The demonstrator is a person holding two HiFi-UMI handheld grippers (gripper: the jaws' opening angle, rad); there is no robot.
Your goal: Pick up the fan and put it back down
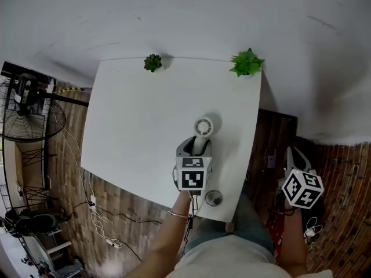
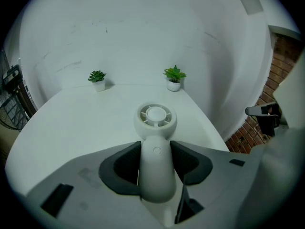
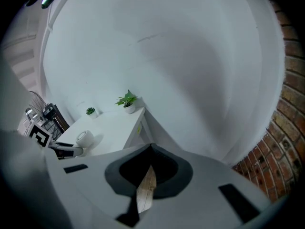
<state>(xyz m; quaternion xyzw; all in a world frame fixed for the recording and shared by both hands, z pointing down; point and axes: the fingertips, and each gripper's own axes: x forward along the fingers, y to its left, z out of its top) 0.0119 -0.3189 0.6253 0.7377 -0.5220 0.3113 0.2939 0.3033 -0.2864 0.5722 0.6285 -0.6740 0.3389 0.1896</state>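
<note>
Two grippers, one fan, and the left one's got it

Closest to the person, the right gripper [image 3: 151,148] hangs off the table's right side over the wood floor [image 1: 116,196], well apart from everything on top. Its jaws are closed tip to tip with nothing in them; you just see floorboards through the gap lower down. Right at the near edge of the white table [image 1: 127,126] sits a small round thing [image 1: 213,198], can't make out what it is. Just past that is the left gripper [image 2: 155,146], pointing away and down, with both dark pads [image 2: 121,168] pressed against the handle of the fan [image 1: 203,126], so the jaws stand partly apart, clamped on it. The fan is a white handheld one, its round head sticking out beyond the jaws over the near right part of the table. Honestly can't tell if it's resting on the tabletop or just off it. At the far edge are two little potted plants, one toward the left [image 1: 153,62] and one at the right corner [image 1: 246,62], with a plain white wall [image 1: 174,16] behind them
</note>
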